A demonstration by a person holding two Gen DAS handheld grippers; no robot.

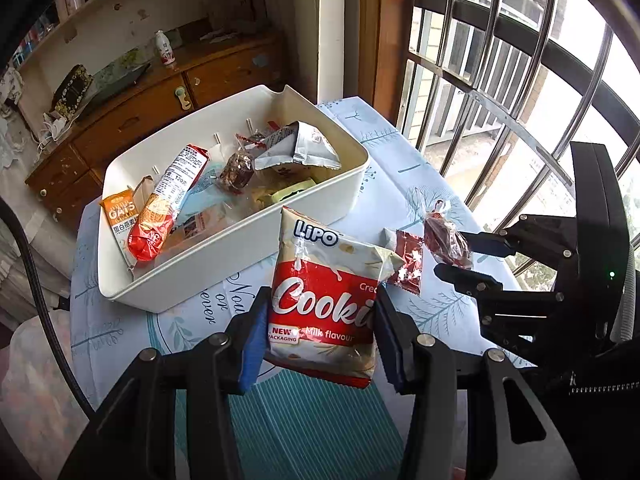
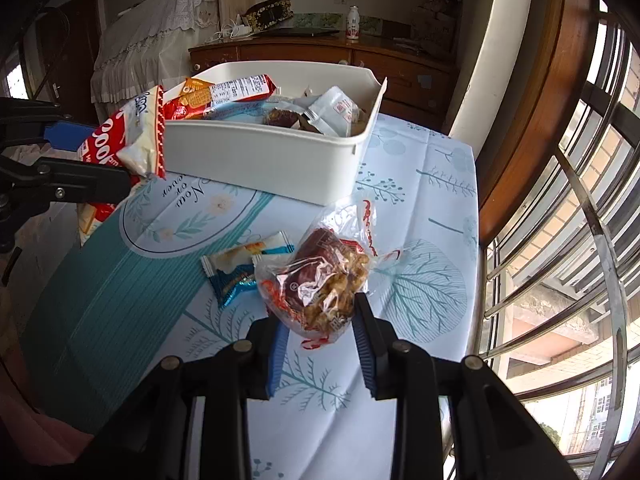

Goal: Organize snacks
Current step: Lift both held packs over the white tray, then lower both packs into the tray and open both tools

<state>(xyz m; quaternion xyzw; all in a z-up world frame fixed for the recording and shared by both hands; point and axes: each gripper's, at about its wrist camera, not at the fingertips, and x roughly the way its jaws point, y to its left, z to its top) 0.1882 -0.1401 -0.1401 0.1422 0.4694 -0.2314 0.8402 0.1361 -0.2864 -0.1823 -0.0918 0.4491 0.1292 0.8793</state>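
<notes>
My left gripper (image 1: 320,320) is shut on a red and white Lipo cookie bag (image 1: 324,292) and holds it above the table, just in front of the white bin (image 1: 224,264). The bag also shows in the right wrist view (image 2: 124,140). My right gripper (image 2: 320,320) is shut on a clear-wrapped date-and-nut snack (image 2: 324,280), held above the tablecloth; it also shows in the left wrist view (image 1: 446,240). The bin (image 2: 260,160) holds several snack packs. Small wrapped snacks (image 2: 240,268) lie on the cloth to the left of the right gripper.
The small table has a pale blue printed cloth (image 2: 420,208). A barred window (image 2: 580,200) is close on the right. A wooden cabinet (image 2: 320,52) with a small bottle (image 2: 352,28) stands behind the table. A red foil packet (image 1: 406,260) lies on the cloth.
</notes>
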